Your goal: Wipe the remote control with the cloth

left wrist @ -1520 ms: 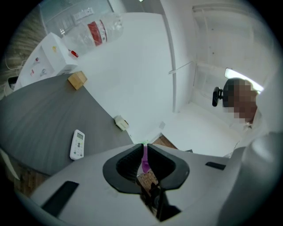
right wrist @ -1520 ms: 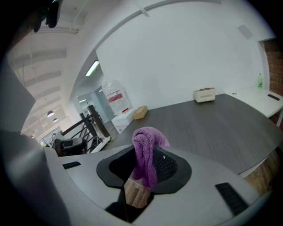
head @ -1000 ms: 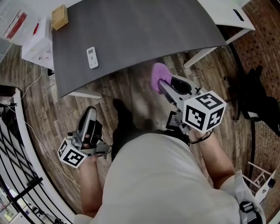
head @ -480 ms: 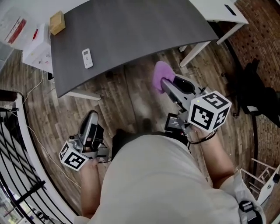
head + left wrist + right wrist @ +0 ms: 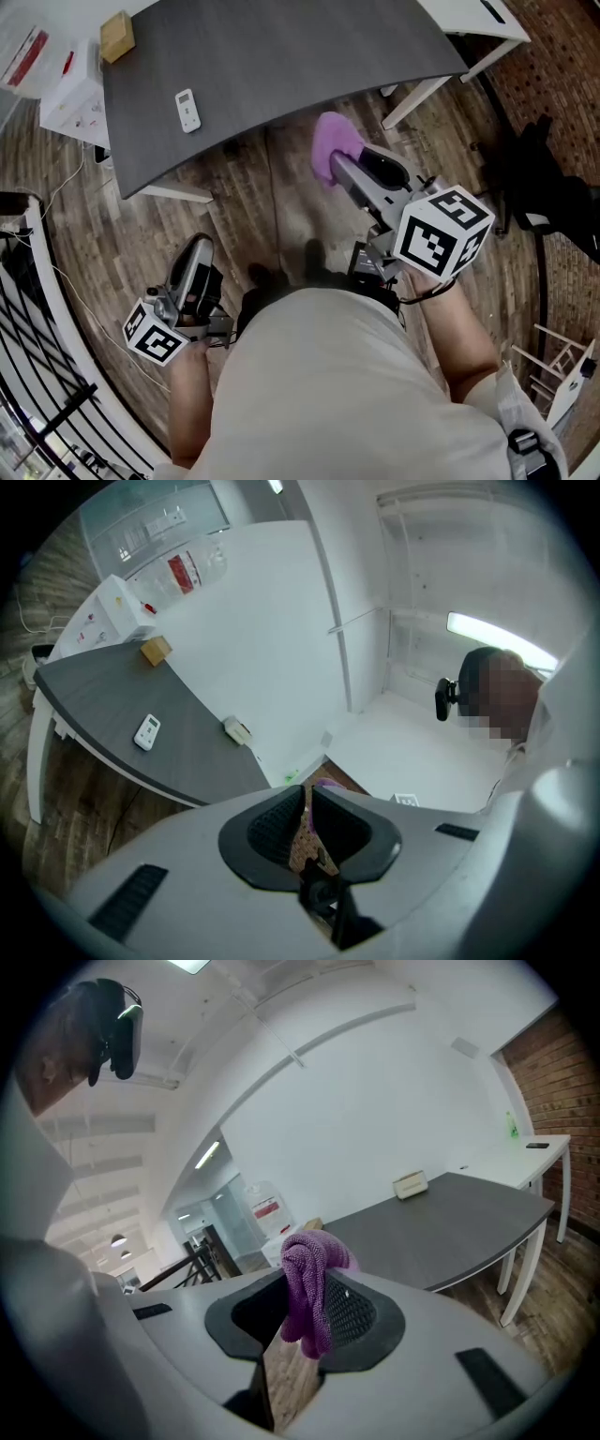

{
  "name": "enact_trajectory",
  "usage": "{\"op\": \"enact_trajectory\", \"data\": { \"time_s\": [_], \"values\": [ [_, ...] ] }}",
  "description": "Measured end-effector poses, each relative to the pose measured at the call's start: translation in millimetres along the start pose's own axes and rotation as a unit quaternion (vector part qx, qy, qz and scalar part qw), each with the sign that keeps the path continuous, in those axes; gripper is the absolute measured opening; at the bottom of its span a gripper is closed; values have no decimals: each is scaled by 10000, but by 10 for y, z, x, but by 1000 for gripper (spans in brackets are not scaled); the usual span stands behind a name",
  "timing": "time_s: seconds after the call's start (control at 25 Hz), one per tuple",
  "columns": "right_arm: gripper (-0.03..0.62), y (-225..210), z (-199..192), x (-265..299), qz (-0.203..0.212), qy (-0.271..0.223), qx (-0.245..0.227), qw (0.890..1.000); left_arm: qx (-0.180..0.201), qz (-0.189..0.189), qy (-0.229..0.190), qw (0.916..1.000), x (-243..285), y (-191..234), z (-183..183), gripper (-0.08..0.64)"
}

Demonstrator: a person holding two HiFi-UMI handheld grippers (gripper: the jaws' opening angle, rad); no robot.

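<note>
Well, the knitted purple cloth (image 5: 333,150) is bunched softly between the right gripper's (image 5: 339,171) ribbed black pads (image 5: 354,1312), above plank flooring (image 5: 272,211) just off the table (image 5: 300,56) edge. The left gripper (image 5: 195,255) hangs low, jaws together on nothing. The flat white remote control (image 5: 187,111) lies on the matte grey curved table, near a tan block (image 5: 116,36), well apart from both.

No writing can be read; the red label (image 5: 180,572) on the white container (image 5: 211,562) is too small.
</note>
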State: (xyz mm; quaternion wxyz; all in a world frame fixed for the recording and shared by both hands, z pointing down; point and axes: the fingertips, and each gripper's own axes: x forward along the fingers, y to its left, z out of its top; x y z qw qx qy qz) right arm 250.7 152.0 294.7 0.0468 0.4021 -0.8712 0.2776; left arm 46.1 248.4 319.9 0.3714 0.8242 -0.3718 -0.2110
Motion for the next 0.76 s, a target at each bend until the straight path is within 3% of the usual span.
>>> {"op": "enact_trajectory", "data": {
  "time_s": [0.36,0.76],
  "values": [
    [109,298,-265,83,-213,179,24,9996,-66,-263,70,9996,-249,4,98,41],
    [109,832,-656,184,-523,343,23,9980,-351,-284,326,9985,-993,241,66,41]
  ]
}}
